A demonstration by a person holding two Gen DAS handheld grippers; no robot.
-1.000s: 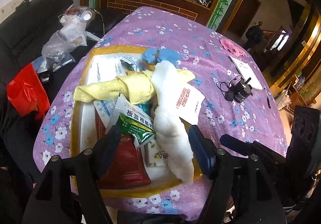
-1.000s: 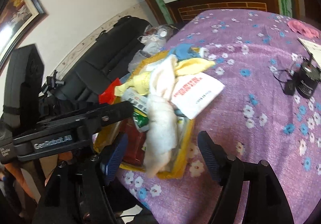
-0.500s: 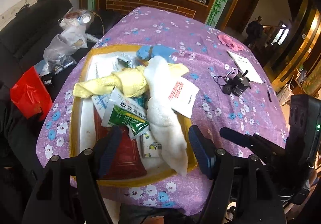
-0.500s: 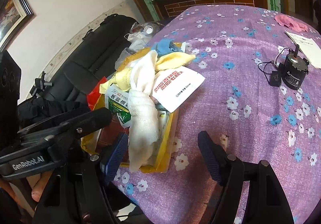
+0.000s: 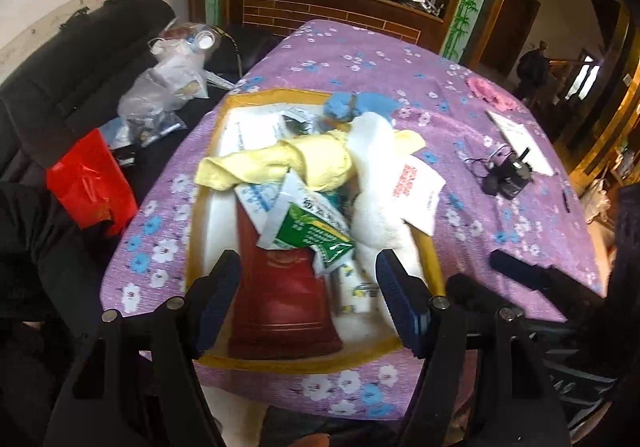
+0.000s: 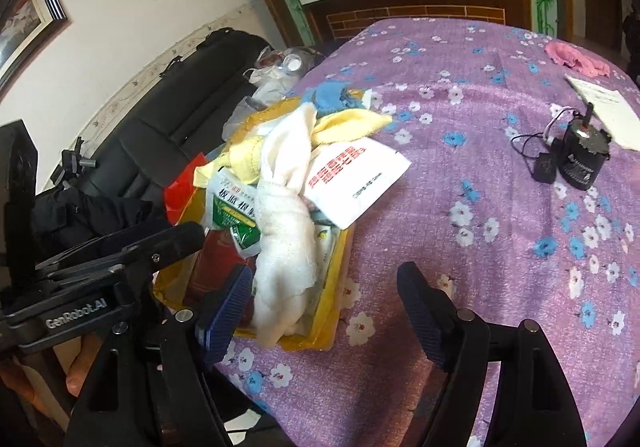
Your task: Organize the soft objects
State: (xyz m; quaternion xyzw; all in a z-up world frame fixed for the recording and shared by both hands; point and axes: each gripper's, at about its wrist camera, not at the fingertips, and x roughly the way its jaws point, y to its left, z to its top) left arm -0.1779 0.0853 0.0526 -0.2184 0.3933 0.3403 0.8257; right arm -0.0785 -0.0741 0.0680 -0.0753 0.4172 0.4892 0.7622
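Note:
A yellow-rimmed tray (image 5: pixel 434 267) on the purple flowered table holds a heap. A white towel (image 5: pixel 376 215) (image 6: pixel 284 239) lies across a yellow cloth (image 5: pixel 304 163) (image 6: pixel 352 123), with a blue cloth (image 5: pixel 356 105) (image 6: pixel 330 93) at the far end. Sachets, a green packet (image 5: pixel 316 235) and a dark red pouch (image 5: pixel 280 299) lie under them. A pink cloth (image 5: pixel 490 93) (image 6: pixel 576 57) lies far right. My left gripper (image 5: pixel 308 279) hovers open over the tray's near end. My right gripper (image 6: pixel 324 287), jaws opening and holding nothing, hangs over the tray's near right corner.
A black motor with a cable (image 5: pixel 508 175) (image 6: pixel 580 163) and a paper sheet (image 6: pixel 608 107) lie on the table's right. A white printed packet (image 6: pixel 352 175) overhangs the tray. Left of the table are a black sofa, a red bag (image 5: pixel 88 183) and a clear plastic bag (image 5: pixel 172 87).
Both views have tilted a little, so the tray sits slightly higher and farther in them. Nothing on the table has moved and neither gripper has taken hold of anything.

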